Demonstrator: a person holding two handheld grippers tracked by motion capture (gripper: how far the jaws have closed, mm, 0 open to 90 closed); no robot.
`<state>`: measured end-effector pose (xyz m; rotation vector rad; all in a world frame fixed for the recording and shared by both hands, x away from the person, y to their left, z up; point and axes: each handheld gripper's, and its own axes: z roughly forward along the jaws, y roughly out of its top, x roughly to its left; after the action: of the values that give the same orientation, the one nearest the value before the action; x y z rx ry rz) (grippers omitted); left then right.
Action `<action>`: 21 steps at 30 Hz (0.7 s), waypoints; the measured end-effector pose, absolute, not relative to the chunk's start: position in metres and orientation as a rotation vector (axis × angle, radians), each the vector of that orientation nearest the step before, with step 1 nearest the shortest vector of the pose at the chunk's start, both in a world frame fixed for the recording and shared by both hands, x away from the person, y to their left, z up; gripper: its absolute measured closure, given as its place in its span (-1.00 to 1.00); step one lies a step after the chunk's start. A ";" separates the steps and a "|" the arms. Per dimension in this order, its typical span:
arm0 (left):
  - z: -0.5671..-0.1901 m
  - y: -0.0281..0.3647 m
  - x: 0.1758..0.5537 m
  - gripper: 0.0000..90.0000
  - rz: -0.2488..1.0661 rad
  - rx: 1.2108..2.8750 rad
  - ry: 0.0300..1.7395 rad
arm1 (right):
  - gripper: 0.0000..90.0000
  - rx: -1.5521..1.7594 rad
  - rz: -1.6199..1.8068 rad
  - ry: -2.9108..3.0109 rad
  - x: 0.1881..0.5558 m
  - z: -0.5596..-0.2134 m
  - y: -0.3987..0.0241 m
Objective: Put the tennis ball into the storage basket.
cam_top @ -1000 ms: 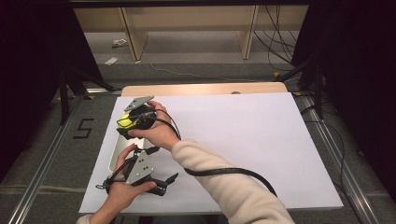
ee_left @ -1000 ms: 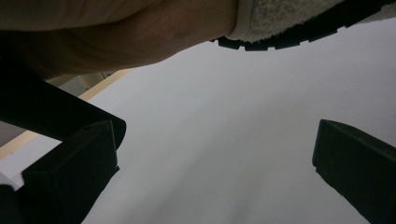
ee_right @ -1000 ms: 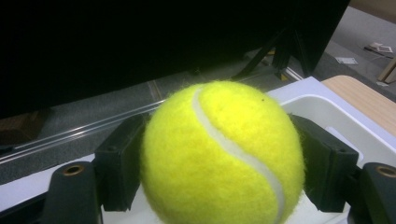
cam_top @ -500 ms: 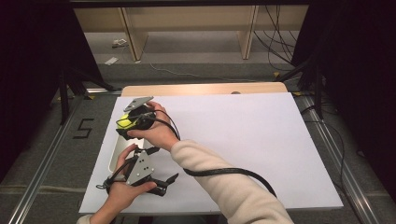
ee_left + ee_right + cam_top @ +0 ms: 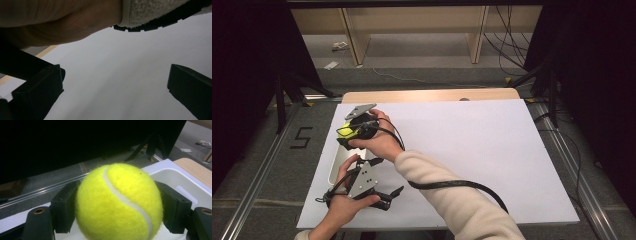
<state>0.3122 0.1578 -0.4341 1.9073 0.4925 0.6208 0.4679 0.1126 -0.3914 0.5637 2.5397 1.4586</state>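
**Tennis ball clamped over the white tray at the board's left edge**

The tennis ball (image 5: 118, 202) sits squarely between the right gripper's (image 5: 354, 131) two black jaws, one pad on each side at about its widest point. In the high view the ball (image 5: 345, 131) is just a yellow patch under the person's right hand (image 5: 379, 140), held above a shallow white tray (image 5: 183, 183) that lies along the left edge of the white board (image 5: 472, 150), roughly halfway down it. Whether the ball touches the tray floor or hangs just over it can't be told.

Handling-wise, it looks like the easy kind: light, fuzzy felt that gives grip, springy rather than fragile. It'll probably squash a touch under the pads and roll or bounce if let go from any height, so a grab across the middle like this one seems the right call.

The left gripper (image 5: 384, 196) rests low near the board's front-left corner, jaws spread wide with nothing between them, only bare board in its own view (image 5: 120, 82). The right forearm's cream sleeve (image 5: 447, 200) crosses over it, cable (image 5: 462, 185) trailing along.
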 end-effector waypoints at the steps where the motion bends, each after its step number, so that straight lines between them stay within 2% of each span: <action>1: -0.434 0.158 0.312 -1.00 0.621 1.907 0.492 | -0.41 0.563 1.457 2.541 0.468 -0.392 0.113; 21: -0.434 0.157 0.312 -1.00 0.623 1.907 0.488 | -0.41 0.566 1.451 2.564 0.470 -0.395 0.118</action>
<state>0.3116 0.1573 -0.4338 1.9072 0.4879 0.6233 0.4696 0.1182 -0.3952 0.5656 2.5642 1.4505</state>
